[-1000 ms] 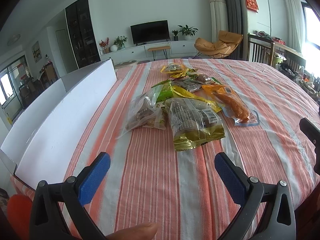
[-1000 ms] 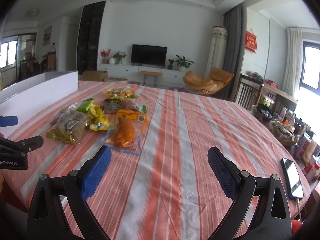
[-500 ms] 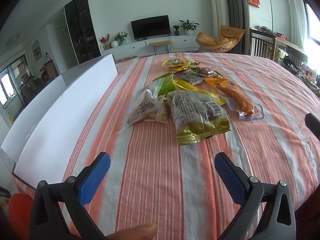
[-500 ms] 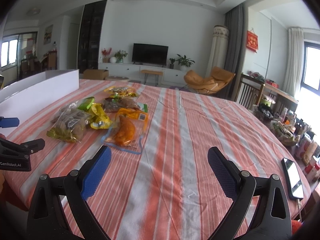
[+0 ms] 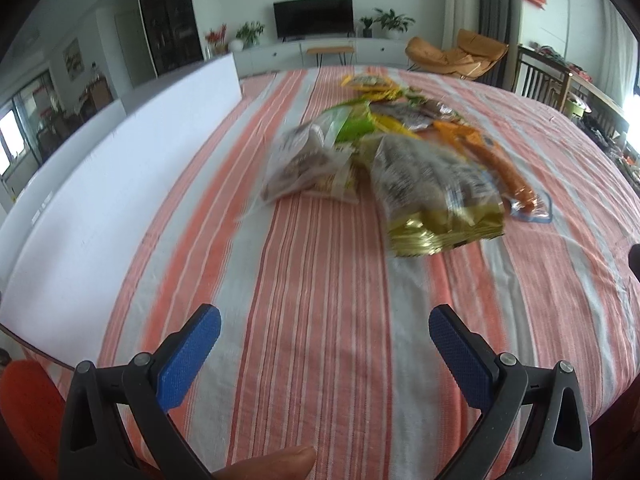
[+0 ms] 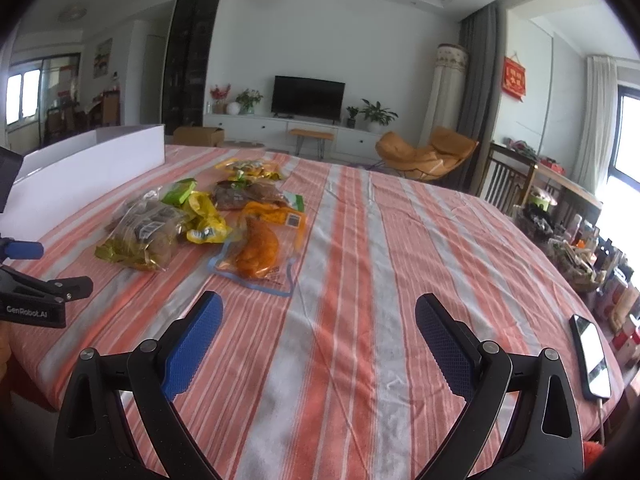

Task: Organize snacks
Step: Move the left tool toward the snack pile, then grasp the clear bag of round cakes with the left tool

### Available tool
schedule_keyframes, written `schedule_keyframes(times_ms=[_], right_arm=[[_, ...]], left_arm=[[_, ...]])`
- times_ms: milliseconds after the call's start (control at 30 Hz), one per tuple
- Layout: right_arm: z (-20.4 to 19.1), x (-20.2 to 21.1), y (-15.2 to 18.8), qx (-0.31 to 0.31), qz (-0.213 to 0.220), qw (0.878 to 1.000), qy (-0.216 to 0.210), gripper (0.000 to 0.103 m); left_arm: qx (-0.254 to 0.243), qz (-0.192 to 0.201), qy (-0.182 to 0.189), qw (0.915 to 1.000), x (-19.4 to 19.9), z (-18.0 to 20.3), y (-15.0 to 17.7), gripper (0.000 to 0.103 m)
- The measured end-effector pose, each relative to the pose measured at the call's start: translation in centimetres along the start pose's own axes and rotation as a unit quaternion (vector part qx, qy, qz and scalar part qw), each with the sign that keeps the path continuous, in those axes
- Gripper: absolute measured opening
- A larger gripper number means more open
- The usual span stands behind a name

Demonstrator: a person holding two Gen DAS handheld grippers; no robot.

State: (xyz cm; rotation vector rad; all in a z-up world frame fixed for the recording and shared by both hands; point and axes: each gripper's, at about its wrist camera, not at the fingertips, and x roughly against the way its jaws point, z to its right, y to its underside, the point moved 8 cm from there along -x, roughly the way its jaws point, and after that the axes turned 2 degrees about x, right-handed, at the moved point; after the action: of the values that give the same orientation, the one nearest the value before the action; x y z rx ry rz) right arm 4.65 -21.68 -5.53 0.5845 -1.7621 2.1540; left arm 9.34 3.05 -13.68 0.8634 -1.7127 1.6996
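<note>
Left wrist view: left gripper [image 5: 325,338] jaws spread wide, empty, over striped tablecloth [image 5: 320,300]; blurred snack packets [image 5: 400,160] ahead, white box [image 5: 120,184] along left. Right wrist view: right gripper [image 6: 319,326] wide apart, holding nothing; snack packets [image 6: 208,224] lie ahead-left beside white box [image 6: 88,160], phone [image 6: 591,354] at right edge.

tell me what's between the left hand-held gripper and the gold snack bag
Nothing but bare striped tablecloth lies between the left hand-held gripper and the gold snack bag, as the left wrist view shows.
</note>
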Motion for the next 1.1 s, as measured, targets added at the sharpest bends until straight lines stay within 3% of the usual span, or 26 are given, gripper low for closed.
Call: schedule_keyframes(times_ms=[333,567,900,1100], right_arm=[[-0.1,-1.6,1.6,-0.012,-0.049,0.998,-0.028,0.098],[-0.5,-2.7,3.3,-0.022,-0.097,0.994,-0.049,0.098],[-0.5,-4.0,5.6,-0.029,-0.153,0.986,-0.054,0.098],[-0.5,-4.2,5.9,-0.027,-0.161,0.985,-0.053,0.098]], left_arm=[[0.003,-0.043,-0.004,0.9991,-2.2,-0.6,0.9,0.103],[0.019,-0.055,0.02,0.9981,-2.9,-1.1,0.9,0.103],[-0.001,-0.055,0.033,0.9979,-3.2,-1.2,0.7,0.103],[0.0,-0.042,0.034,0.9986,-3.0,-1.2,0.9,0.103]])
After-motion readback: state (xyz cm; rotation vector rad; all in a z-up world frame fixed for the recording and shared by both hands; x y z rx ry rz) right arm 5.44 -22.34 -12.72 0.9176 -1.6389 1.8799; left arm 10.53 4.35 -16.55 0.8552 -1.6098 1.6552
